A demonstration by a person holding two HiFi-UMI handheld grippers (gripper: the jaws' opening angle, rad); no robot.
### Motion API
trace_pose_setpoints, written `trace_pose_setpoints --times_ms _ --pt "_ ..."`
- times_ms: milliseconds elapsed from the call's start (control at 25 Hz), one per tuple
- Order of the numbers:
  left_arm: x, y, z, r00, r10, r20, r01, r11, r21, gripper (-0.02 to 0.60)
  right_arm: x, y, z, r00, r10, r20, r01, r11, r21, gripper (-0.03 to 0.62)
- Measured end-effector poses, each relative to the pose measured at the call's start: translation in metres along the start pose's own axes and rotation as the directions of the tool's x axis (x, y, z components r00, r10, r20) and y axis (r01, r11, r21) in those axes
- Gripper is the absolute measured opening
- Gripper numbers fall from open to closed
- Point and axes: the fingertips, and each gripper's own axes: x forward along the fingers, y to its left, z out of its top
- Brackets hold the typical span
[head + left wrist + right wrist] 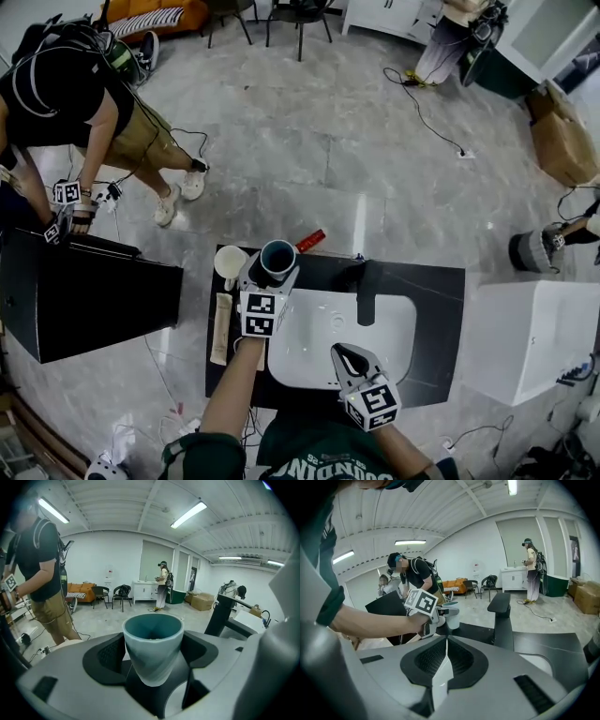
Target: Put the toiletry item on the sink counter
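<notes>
The right tool (343, 355) is pressed together, empty, over the near rim of the sink (401, 326). Ahead-left, the left tool (270, 277) pinches a teal cup (278, 260) upright above the tabletop (436, 309), with a white cup (230, 262) just left of it. Beyond lies a red thing (310, 241), perhaps a tube.

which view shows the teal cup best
The left gripper view: the teal cup sits large, gripped by the left gripper, rim and wall clear. The head view shows mainly its opening; the right gripper view shows it small, far off.
</notes>
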Motion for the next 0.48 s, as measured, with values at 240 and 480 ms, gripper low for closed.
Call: trace_pose_setpoints --times_ms 240,480 --pt "0.011 0.006 -0.008 1.0 0.012 -0.01 -0.012 1.0 0.007 0.374 -0.004 -0.008 -0.002 1.0 -0.025 -0.008 0.025 1.0 0.007 0.043" --pt "0.01 0.003 -0.011 1.0 0.01 -0.004 -0.01 0.999 0.036 0.374 -0.004 -0.007 -0.009 1.0 -0.022 -0.02 0.022 1.0 0.018 0.043"
